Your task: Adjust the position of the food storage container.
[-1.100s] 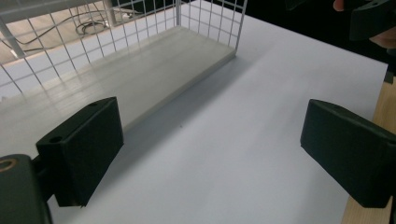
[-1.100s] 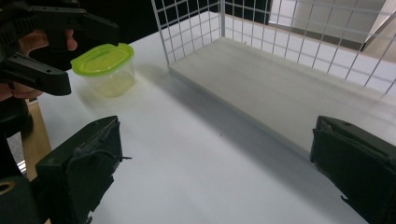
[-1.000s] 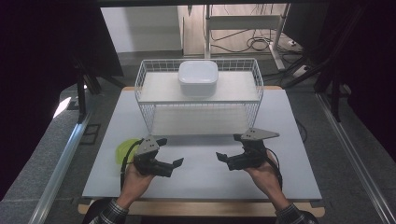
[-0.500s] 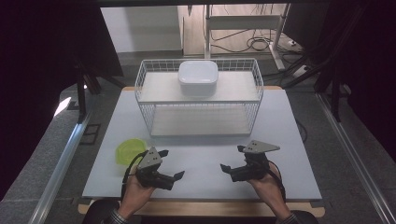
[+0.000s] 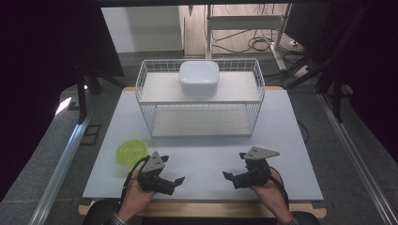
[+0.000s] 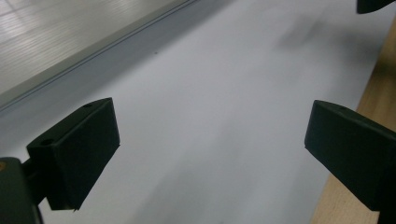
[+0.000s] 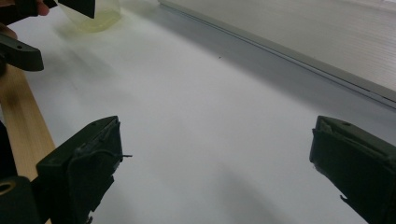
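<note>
While both hands rest near the table's (image 5: 202,154) front edge, the left gripper (image 5: 174,182) and right gripper (image 5: 228,177) face each other. Both sets of jaws stand wide apart, empty.

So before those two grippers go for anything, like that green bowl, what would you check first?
1. Left gripper open: ok, jaws spread wide, nothing between them.
2. Right gripper open: ok, also empty.
3. Green bowl within reach: ok, it sits on the white table just beyond the left gripper, apart from it.
4. Bowl empty: cannot tell.
5. White container steady: ok, it rests flat on the top shelf of the wire rack.
6. Path between the grippers and the rack: ok, bare table.
</note>
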{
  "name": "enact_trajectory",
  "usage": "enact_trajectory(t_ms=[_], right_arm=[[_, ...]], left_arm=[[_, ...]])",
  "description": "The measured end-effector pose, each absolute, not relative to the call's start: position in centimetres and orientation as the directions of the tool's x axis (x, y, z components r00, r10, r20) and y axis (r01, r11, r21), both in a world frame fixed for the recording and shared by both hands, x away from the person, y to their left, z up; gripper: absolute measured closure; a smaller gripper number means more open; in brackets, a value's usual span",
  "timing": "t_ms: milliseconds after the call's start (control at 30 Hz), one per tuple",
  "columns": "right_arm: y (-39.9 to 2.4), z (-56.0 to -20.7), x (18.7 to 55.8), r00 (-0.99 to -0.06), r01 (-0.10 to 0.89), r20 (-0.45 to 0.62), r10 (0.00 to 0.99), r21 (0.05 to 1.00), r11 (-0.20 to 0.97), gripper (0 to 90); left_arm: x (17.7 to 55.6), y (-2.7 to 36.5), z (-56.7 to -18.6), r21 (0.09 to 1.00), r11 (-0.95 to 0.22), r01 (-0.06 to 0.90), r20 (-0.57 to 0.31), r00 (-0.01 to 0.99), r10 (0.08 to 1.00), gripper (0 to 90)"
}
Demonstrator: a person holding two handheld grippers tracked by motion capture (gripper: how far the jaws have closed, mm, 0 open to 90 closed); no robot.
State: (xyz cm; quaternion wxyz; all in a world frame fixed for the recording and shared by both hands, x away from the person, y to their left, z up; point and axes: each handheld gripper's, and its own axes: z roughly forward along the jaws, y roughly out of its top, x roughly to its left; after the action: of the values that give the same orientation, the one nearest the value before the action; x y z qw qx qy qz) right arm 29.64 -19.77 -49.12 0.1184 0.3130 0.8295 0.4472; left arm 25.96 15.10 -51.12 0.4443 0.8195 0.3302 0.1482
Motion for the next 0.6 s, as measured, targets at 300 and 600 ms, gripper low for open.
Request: enact_trajectory(t_ms=[300, 600], right_arm=[[-20.1, -49.4, 30.0, -0.764, 0.424, 0.083, 0.64, 0.813, 0.4, 3.6], [-19.9, -49.8, 30.1, -0.768, 0.432, 0.094, 0.633, 0.806, 0.404, 4.3]], left_arm=[[26.5, 17.1, -49.9, 0.827, -0.358, 0.434, -0.068, 0.71, 0.701, 7.7], [26.7, 19.9, -48.9, 0.848, -0.296, 0.439, -0.08, 0.658, 0.749, 53.6]])
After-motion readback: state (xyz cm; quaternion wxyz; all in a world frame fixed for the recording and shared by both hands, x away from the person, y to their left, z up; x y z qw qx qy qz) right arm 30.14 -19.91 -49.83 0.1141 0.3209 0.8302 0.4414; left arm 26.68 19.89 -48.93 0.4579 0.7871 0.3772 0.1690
